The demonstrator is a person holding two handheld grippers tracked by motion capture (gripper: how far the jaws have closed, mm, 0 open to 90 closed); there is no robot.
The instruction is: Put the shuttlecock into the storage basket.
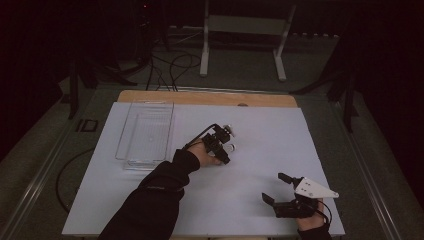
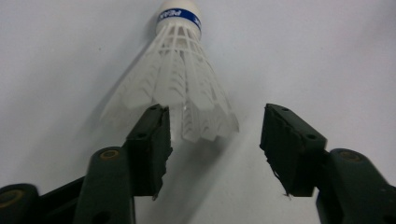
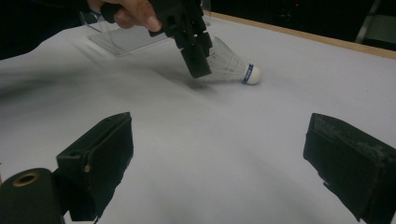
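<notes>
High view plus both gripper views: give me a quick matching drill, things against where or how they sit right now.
Things:
1. shuttlecock
2. clear tray
3. left gripper
4. right gripper

States:
A. open over bare table near the front edge
B. lying on its side, cork pointing away from the left gripper
C. empty, at the table's left
D. open at the shuttlecock's skirt

Pairs: 1-B, 2-C, 3-D, 4-A

A shuttlecock (image 2: 180, 84) lies on its side on the table (image 1: 260, 130), near its middle. The tray (image 1: 146, 132) sits on the table to the shuttlecock's left. The left gripper (image 1: 220, 142) is at the shuttlecock, jaws apart about its skirt end. The right gripper (image 1: 280, 187) is well apart, nearer the person and to the shuttlecock's right.
</notes>
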